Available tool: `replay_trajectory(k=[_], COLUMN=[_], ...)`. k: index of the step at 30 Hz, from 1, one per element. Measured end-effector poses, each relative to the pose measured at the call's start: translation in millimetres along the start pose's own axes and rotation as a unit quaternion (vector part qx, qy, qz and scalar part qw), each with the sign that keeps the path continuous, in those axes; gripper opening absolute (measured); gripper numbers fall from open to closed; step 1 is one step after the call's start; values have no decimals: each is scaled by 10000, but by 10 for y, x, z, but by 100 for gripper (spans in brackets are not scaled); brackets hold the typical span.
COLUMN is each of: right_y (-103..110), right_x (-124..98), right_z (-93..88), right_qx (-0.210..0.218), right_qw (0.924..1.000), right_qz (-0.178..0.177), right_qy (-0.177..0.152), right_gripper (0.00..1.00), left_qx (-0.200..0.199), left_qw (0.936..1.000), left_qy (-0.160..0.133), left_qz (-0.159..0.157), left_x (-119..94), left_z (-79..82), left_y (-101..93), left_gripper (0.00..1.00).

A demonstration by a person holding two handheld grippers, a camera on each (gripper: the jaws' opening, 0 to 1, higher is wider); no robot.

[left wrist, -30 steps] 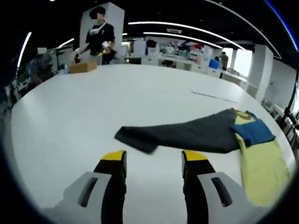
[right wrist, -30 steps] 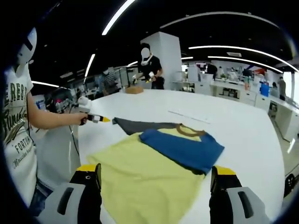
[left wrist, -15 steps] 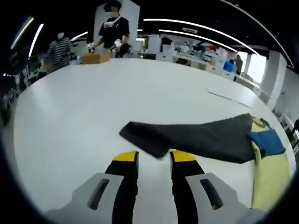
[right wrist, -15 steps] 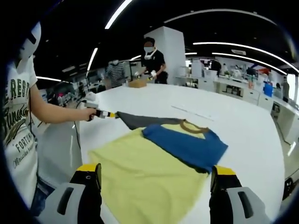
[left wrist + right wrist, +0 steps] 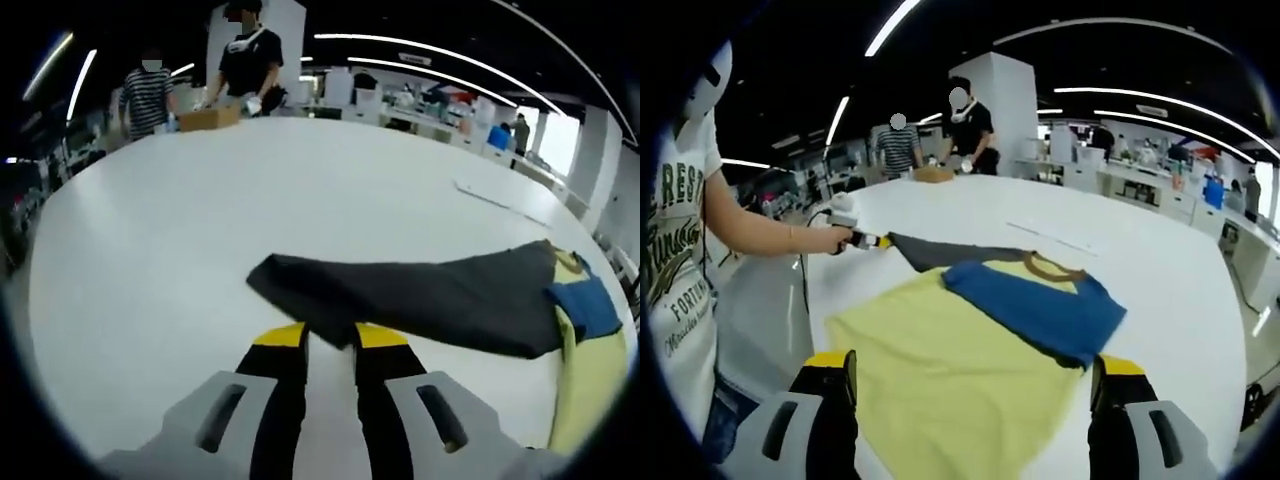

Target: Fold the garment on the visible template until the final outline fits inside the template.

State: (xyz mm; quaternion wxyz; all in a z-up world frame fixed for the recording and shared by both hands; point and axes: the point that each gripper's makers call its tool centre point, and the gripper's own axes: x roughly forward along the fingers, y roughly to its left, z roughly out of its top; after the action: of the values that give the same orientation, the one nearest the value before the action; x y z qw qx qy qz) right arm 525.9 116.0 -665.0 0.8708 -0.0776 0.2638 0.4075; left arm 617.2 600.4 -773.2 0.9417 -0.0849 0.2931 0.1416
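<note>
Grey sleeve [image 5: 400,295] between hand-held gripper [image 5: 330,337] tips

White table [image 5: 180,230], cardboard box [image 5: 210,118], two people standing behind it

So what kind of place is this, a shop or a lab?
Probably a large open workshop or lab, not a shop. A big white table holds a yellow, blue and grey shirt, other people work at a cardboard box on its far side, and long ceiling strip lights run over rows of benches.

Yellow garment [image 5: 940,365] lies flat, blue sleeve [image 5: 1035,312] folded over, dark sleeve [image 5: 420,295] outstretched.
</note>
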Motion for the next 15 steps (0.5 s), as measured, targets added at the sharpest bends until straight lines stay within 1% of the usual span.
replay_trajectory(k=[3,5,8,11,15], right_y=[3,-2,-17,-41,-45], right_x=[-1,-5,-10,-21,-27], right_z=[-32,-49,-58,-57,-51], right_qx=[-2,-24,-3,17,27], right_qw=[10000,9999,9999,9999,9999], right_qz=[-23,-51,-78,-130,-145], right_qy=[59,91,75,54,32], right_gripper=[96,96,96,95,94], left_qx=[-3,-249,-217,-398,-365], left_qw=[10000,9996,9997,9992,9993], left_qy=[14,26,33,28,45], left_qz=[52,138,100,-12,13], left_x=[-5,-14,-5,-9,-17], left_z=[-7,-11,-3,-9,9], left_y=[-22,-16,-22,-56,-35], left_gripper=[12,12,10,5,1])
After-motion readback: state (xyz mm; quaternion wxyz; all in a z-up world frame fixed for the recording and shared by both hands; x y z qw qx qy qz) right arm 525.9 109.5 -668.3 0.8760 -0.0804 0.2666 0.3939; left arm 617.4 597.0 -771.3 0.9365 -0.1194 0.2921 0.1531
